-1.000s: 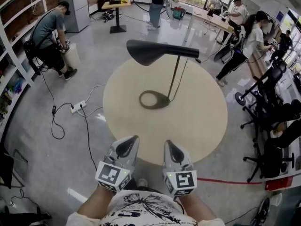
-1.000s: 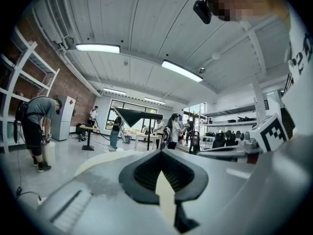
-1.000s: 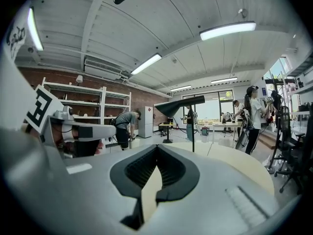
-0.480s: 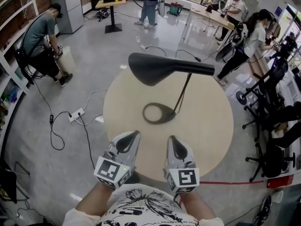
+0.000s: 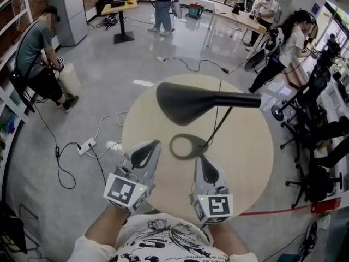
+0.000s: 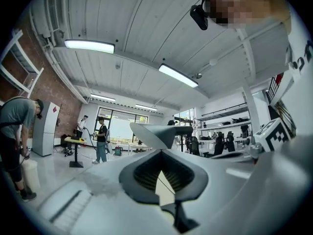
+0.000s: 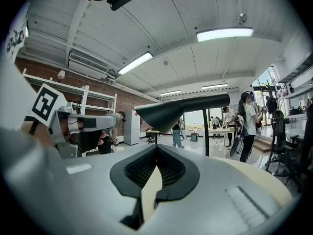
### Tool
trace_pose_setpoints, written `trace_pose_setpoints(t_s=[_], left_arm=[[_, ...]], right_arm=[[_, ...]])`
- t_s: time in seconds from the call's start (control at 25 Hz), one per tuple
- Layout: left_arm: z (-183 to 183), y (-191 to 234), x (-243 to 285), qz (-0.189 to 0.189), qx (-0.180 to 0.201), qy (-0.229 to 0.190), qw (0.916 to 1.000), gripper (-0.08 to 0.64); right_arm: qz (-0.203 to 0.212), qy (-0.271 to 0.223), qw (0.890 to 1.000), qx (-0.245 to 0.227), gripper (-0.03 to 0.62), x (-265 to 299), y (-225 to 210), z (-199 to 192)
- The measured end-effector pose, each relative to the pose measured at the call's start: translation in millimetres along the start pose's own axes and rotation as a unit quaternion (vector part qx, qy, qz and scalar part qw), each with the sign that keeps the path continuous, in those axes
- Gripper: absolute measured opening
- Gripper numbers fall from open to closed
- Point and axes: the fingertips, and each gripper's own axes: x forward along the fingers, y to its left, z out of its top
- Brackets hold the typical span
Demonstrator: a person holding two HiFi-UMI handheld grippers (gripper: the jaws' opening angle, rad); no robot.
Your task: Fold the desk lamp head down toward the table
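A black desk lamp stands on the round beige table (image 5: 245,162). Its wide head (image 5: 185,102) juts out level to the left from a horizontal arm, high above the ring-shaped base (image 5: 188,146). A thin stem (image 5: 221,125) slants down to that base. My left gripper (image 5: 154,144) is shut and empty over the table's near edge, just left of the base. The right gripper (image 5: 199,160) is shut too, just in front of the base. Neither touches the lamp. The lamp head (image 6: 156,132) shows ahead of the left gripper (image 6: 159,151), and the head (image 7: 168,112) looms above the right gripper (image 7: 156,147).
Cables and a power strip (image 5: 87,144) lie on the floor to the table's left. Office chairs (image 5: 311,124) crowd the right side. Several people work farther back, and one (image 5: 35,53) bends by the shelves at left. Red tape (image 5: 278,210) marks the floor.
The view has closed in on the table. Both grippers have moved forward over its near edge toward the lamp base. The lamp itself keeps the same pose.
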Motion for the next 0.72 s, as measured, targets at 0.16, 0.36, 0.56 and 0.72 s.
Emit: trace_pose_setpoints(t_s=[0.16,0.36,0.56,0.72], left_arm=[[24.7,26.1,12.3,0.000,0.022,-0.022,0.9995,0.005],[65.8,41.1,33.6,-0.008,0.043,-0.060,0.9972,0.005],[93.3,44.3,58.4,-0.020,0.077,-0.070,0.9944,0.005],[95.4,53.2,70.3,-0.019,0.072,-0.073,0.9945,0.005]], right_arm=[[-0.007,0.004,1.000,-0.009,0.009,13.5,2.6,3.0],[-0.008,0.012,1.000,-0.018,0.009,24.3,-1.7,7.1],[-0.007,0.019,1.000,-0.019,0.009,30.7,-3.9,5.2],[-0.015,0.022,0.999,-0.020,0.009,33.0,-4.0,0.8]])
